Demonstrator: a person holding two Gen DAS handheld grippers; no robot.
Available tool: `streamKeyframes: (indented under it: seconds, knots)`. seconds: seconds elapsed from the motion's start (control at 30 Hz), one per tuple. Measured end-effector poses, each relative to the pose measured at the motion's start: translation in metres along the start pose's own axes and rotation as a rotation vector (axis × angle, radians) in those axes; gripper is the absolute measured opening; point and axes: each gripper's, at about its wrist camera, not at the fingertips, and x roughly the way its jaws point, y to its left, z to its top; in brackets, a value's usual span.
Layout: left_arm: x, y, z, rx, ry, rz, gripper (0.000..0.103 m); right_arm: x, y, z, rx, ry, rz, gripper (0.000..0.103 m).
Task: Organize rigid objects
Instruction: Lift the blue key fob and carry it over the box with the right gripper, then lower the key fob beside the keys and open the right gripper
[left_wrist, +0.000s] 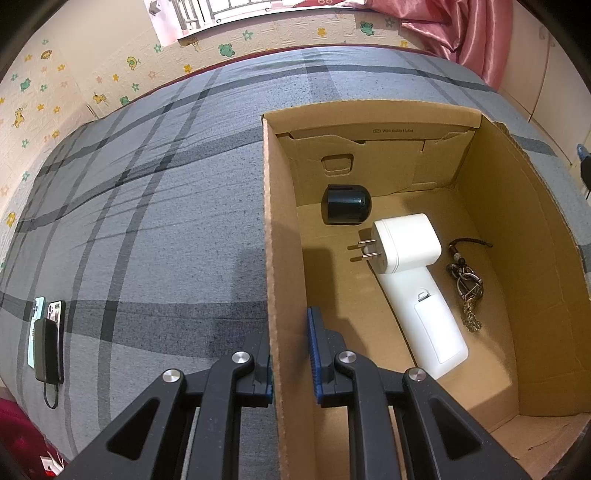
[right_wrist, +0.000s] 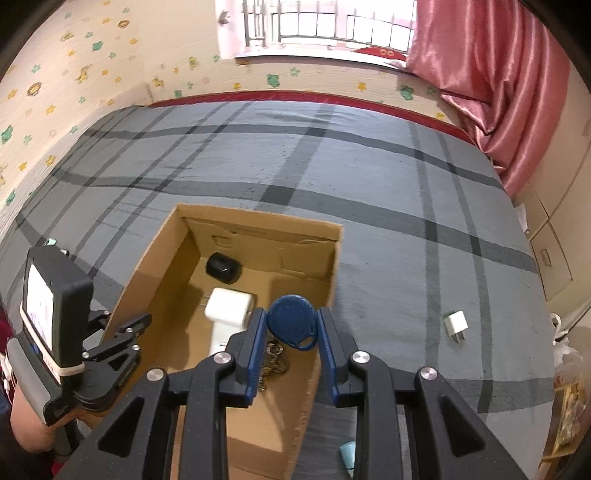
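Over the box (right_wrist: 258, 221) the right gripper (right_wrist: 291, 332) clamps a blue fob (right_wrist: 291, 321) — the drop-in step, I judge — while the left gripper (left_wrist: 290, 354) pinches the box wall (left_wrist: 277, 258) steady; next: lower, then part the jaws beside the keys (right_wrist: 273, 354).

We are seeing both views evenly and fairly brightly lit. Daylight is blowing out the window (right_wrist: 314, 22) at the top of the right wrist view, washing its panes white. The cardboard box (left_wrist: 546, 280) walls are casting soft shadows across its floor. Fisheye distortion is bending the plaid bedsheet (right_wrist: 388, 206) lines, and black vignetting is darkening every corner. Focus is staying mostly sharp, softening slightly toward the edges.
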Motion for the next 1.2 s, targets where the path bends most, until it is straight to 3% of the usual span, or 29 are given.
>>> streamKeyframes:
  seconds: [0.73,1.2]
  knots:
    - [0.000,0.000,0.000,-0.001,0.002,-0.001,0.015,0.069,0.059,-0.028,-0.056,0.170,0.106,0.029]
    - [0.000,0.001,0.000,-0.001,0.001,0.000,0.015,0.099,0.068,-0.038,-0.063,0.248,0.094,0.029]
